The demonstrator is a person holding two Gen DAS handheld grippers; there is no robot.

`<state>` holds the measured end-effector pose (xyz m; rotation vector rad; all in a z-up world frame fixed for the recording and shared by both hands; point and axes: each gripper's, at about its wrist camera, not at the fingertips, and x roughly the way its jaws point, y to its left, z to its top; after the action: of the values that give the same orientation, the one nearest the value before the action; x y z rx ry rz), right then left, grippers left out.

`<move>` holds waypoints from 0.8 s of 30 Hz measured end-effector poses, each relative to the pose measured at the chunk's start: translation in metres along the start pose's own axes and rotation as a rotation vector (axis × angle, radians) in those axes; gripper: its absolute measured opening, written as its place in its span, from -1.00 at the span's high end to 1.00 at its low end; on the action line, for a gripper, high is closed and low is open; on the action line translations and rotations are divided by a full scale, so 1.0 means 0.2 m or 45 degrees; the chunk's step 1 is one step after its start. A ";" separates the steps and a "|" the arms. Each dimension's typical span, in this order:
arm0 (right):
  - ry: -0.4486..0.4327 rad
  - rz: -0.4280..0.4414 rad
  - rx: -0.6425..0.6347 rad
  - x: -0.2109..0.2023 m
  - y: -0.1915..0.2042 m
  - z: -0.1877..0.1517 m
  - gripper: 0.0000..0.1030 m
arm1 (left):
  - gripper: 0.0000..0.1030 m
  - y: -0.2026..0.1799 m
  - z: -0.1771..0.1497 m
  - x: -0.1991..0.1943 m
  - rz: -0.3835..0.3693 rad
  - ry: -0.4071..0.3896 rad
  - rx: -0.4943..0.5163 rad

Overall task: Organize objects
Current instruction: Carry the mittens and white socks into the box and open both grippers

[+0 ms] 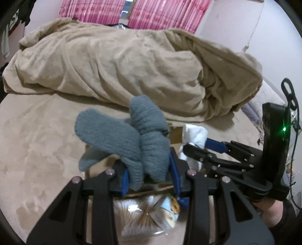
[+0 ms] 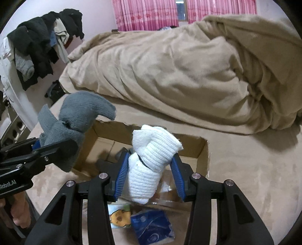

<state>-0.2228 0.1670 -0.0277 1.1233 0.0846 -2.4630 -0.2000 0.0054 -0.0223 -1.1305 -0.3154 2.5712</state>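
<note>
Nearest the cameras, small packets lie on the bed beside the cardboard box (image 2: 202,150): a clear bag with a cartoon label (image 1: 149,213) and a blue patterned packet (image 2: 152,228), seemingly waiting to be sorted. Just above them each gripper carries a sock bundle. The left gripper (image 1: 149,177) has its blue-padded fingers narrowed onto the lower end of a grey rolled sock pair (image 1: 128,139), so the loose ends flop up and outward. The right gripper (image 2: 149,179) pinches a white rolled sock pair (image 2: 151,158) near its base, its fingers only partly parted around the roll. Both bundles hang over the open box, whose bare floor shows beneath the white one; holding them low and angled down suggests they are meant to be dropped inside side by side. Beyond the box, the tan bed sheet (image 1: 37,132) runs to a heaped tan blanket (image 2: 169,75), pushed back to leave working room. Furthest off hang pink curtains (image 2: 147,15), and dark clothes (image 2: 37,47) on a rack.
</note>
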 end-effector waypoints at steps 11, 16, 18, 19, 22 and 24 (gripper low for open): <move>0.065 0.006 -0.021 0.20 -0.03 -0.02 0.09 | 0.24 0.09 -0.09 0.25 0.077 0.189 -0.063; 0.102 0.016 -0.023 0.27 -0.02 -0.04 0.09 | 0.18 0.07 -0.15 0.33 0.159 0.293 0.025; 0.089 -0.013 -0.044 0.24 0.01 -0.05 0.04 | 0.11 0.05 -0.15 0.30 0.163 0.288 0.013; 0.084 -0.034 -0.056 0.23 0.01 -0.05 0.00 | -0.02 0.04 -0.15 0.28 0.173 0.276 0.013; 0.038 -0.099 -0.104 0.14 0.05 -0.05 -0.33 | -0.46 0.02 -0.14 0.18 0.203 0.217 0.011; 0.000 -0.118 -0.119 0.05 0.06 -0.06 -0.41 | -0.54 0.00 -0.13 0.08 0.199 0.170 0.011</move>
<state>-0.2158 0.1549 -0.0412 1.1021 0.2542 -2.5118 -0.1905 0.0128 -0.0497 -1.3661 -0.1918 2.6087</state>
